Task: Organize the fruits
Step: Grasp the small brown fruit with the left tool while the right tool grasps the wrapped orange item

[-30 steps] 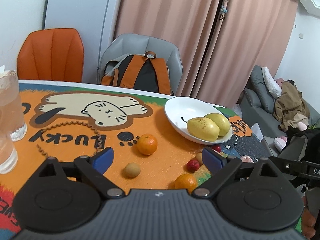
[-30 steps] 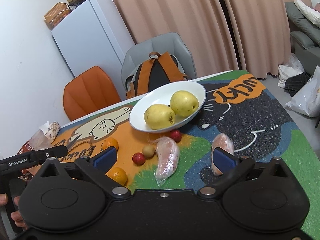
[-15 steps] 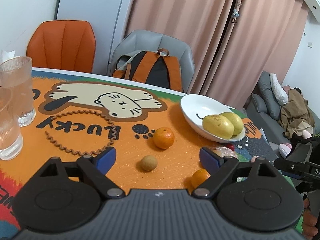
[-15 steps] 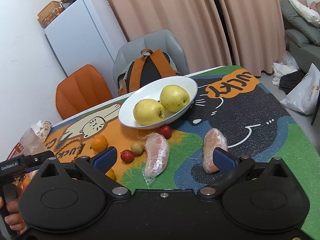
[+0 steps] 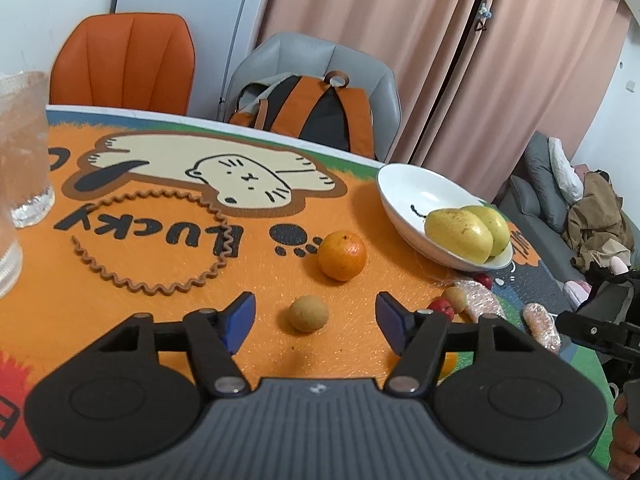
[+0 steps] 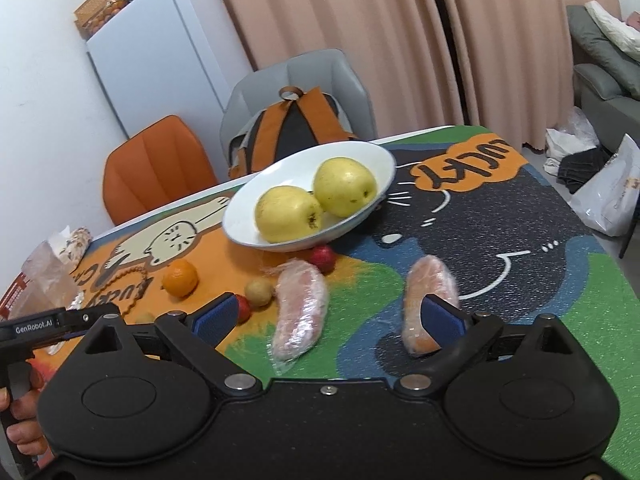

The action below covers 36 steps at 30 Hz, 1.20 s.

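Note:
A white bowl (image 5: 404,192) (image 6: 360,160) holds two yellow pears (image 5: 458,235) (image 6: 288,213). On the mat lie an orange (image 5: 342,255) (image 6: 180,277), a small brown fruit (image 5: 309,313), another small brown fruit (image 6: 259,291), small red fruits (image 6: 322,258) and two plastic-wrapped fruits (image 6: 300,312) (image 6: 430,300). My left gripper (image 5: 312,318) is open, its blue pads either side of the small brown fruit, just short of it. My right gripper (image 6: 328,316) is open and empty, low over the wrapped fruits.
Two clear glasses (image 5: 22,152) stand at the left of the table. A brown wavy cord ring (image 5: 152,240) lies on the orange mat. An orange chair (image 5: 124,68) and a grey chair with a backpack (image 5: 308,108) stand behind the table.
My left gripper has moved left and forward, so the small brown fruit now sits between its pads. My right gripper has moved closer to the wrapped fruits and the bowl.

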{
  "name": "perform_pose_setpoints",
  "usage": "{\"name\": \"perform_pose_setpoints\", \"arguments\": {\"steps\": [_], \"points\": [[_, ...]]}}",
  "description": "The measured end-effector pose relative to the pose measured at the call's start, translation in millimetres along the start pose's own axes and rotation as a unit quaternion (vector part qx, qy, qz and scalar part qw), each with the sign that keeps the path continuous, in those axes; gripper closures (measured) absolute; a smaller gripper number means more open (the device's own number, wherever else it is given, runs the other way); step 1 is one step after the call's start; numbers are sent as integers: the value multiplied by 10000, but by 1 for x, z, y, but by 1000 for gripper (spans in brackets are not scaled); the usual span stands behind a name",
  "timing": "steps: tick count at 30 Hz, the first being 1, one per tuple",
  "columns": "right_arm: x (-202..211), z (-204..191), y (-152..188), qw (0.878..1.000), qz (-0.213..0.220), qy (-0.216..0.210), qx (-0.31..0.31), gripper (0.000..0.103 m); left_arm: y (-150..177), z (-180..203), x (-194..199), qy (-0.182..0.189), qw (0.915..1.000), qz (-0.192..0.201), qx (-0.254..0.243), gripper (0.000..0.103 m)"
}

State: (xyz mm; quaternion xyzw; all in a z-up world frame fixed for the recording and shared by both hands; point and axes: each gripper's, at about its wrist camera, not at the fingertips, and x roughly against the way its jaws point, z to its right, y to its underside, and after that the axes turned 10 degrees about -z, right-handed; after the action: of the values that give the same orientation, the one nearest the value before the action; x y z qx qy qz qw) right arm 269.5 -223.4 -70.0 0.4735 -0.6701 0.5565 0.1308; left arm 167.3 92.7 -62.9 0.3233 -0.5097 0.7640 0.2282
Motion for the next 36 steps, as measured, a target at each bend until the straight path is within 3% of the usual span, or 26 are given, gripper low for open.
{"name": "perform_pose_setpoints", "arguments": {"steps": [11, 15, 18, 28, 36], "points": [[-7, 28, -3, 9994, -34, 307, -170, 11, -1, 5, -29, -100, 9998, -180, 5, 55], [-13, 34, -4, 9989, -81, 416, -205, 12, -1, 6, -38, -162, 9995, -273, -21, 64], [-18, 37, -5, 9986, -111, 490, -192, 13, -1, 7, -42, -236, 9993, -276, -53, 77], [-36, 35, -2, 9966, -213, 790, 5, 23, -1, 7, -33, -201, 9996, -167, -80, 78], [-38, 23, -1, 9947, -286, 927, 341, 47, -1, 11, -24, -103, 9998, -88, -116, 78]]}}
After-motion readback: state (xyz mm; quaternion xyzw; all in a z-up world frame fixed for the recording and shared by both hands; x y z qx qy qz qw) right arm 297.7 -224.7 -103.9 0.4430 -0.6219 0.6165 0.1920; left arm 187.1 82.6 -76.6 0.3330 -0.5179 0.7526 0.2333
